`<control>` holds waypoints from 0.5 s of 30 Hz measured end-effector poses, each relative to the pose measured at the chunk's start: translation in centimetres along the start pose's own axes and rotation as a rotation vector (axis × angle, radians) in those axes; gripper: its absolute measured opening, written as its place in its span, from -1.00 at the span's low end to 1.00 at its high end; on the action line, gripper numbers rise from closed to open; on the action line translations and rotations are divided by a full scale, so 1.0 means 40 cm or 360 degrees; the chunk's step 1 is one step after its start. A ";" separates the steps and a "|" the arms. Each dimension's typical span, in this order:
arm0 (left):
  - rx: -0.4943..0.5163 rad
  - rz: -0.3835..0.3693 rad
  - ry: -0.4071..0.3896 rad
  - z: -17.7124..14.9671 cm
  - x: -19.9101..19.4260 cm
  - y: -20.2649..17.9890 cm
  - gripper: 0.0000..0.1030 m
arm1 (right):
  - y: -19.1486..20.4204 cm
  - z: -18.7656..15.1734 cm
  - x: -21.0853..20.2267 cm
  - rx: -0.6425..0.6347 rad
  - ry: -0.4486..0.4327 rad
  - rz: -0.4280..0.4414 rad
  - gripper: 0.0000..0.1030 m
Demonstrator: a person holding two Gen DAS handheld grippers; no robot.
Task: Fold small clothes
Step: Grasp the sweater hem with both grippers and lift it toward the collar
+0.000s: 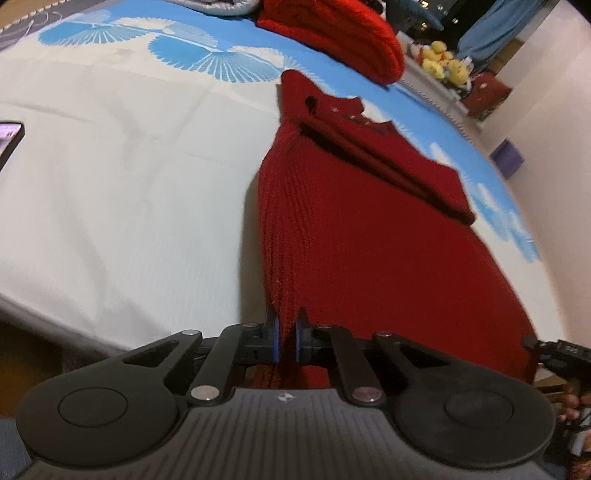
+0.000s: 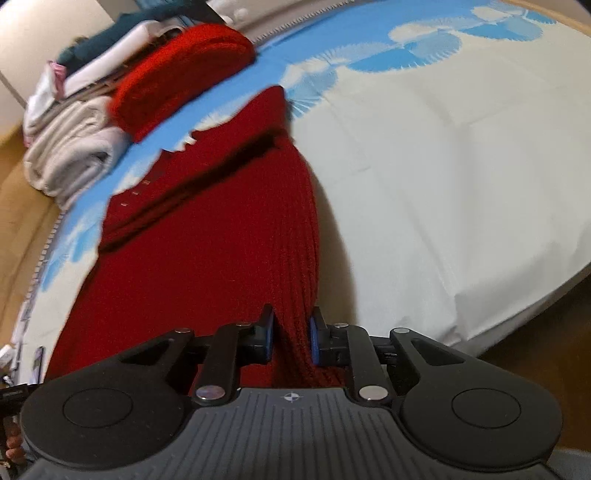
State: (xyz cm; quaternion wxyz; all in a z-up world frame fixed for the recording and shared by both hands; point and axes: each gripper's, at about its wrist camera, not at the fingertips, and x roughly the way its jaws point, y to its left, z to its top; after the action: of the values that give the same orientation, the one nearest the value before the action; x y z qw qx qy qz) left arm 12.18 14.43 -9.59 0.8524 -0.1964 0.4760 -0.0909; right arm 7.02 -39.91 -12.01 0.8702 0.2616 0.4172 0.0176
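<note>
A dark red ribbed knit garment [image 1: 362, 236] lies stretched lengthwise on the white and blue bed cover [image 1: 129, 192], its buttoned collar end far away. My left gripper [image 1: 287, 334] is shut on the garment's near hem at its left corner. In the right wrist view the same garment [image 2: 207, 240] runs away from me, and my right gripper [image 2: 291, 338] is shut on the near hem at its right corner. The held edge is lifted off the bed cover [image 2: 443, 177]. The right gripper also shows at the right edge of the left wrist view [image 1: 554, 350].
A folded bright red knit [image 1: 332, 33] lies beyond the garment; it also shows in the right wrist view [image 2: 177, 77]. Folded pale towels [image 2: 70, 151] sit at the bed's far left. A phone [image 1: 9, 142] lies at the left. Yellow plush toys [image 1: 443, 59] stand past the bed.
</note>
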 end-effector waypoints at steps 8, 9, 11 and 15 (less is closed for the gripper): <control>-0.0137 -0.0252 0.0037 -0.053 -0.127 0.010 -0.86 | -0.024 -0.037 -0.141 0.0193 0.0009 0.0138 -0.64; -0.0171 -0.0282 0.0038 -0.039 -0.135 0.006 -0.86 | -0.024 -0.025 -0.145 0.0232 0.0002 0.0159 -0.64; -0.0213 -0.0339 0.0029 0.009 -0.135 -0.003 -0.86 | -0.021 0.019 -0.138 0.0312 -0.0007 0.0209 -0.64; -0.0266 -0.0406 0.0007 0.205 -0.059 -0.047 -0.86 | 0.026 0.184 -0.061 0.0398 -0.0048 0.0269 -0.65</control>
State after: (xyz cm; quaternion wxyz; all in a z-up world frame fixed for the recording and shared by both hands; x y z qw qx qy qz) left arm 17.92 15.58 -3.11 0.8136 -0.3252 0.4550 -0.1590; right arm 11.04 -42.87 -5.99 0.8323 0.4024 0.3796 0.0348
